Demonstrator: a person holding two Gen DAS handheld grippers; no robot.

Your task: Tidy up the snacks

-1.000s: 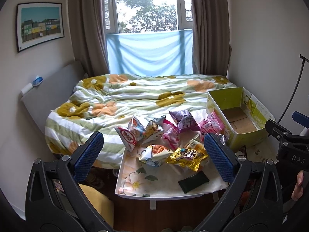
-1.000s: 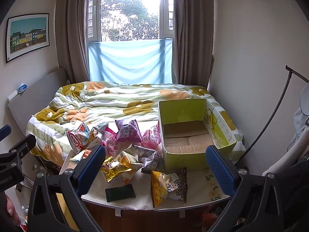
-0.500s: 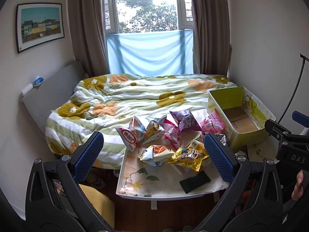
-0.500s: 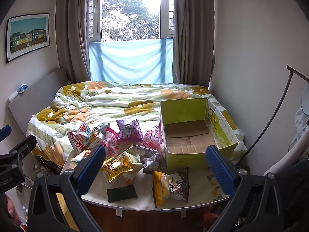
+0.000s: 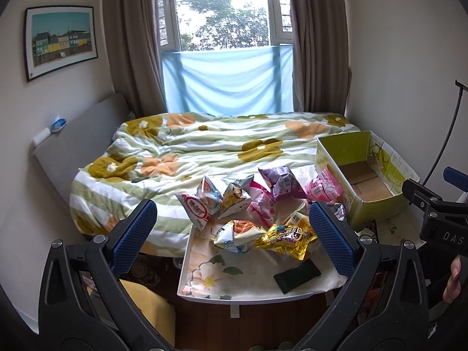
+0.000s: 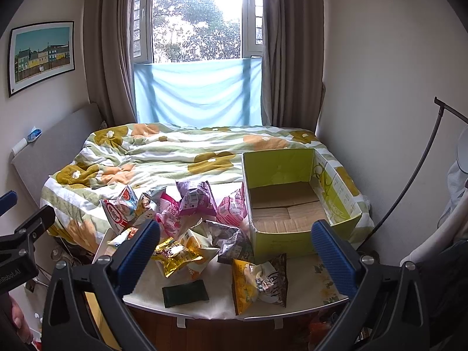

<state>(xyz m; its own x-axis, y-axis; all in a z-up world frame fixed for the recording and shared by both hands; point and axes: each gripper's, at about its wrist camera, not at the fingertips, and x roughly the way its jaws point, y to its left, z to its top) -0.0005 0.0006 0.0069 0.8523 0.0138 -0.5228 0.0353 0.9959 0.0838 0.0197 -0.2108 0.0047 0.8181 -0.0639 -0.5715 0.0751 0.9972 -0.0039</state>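
Beside table-top snack packets (image 6: 201, 228), green box (image 6: 295, 199) holds nothing (bare cardboard floor).

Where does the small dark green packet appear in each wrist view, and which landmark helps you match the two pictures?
Left wrist view: dark green packet lies lower right of centre, near the table's front edge.
Right wrist view: the packet lies lower left of centre, by the same edge.
Shared landmark: the green box, right of the snack pile in both.

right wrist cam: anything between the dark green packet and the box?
Yes. In the right wrist view a yellow chip bag lies on the table between the dark green packet and the box, just in front of the box.
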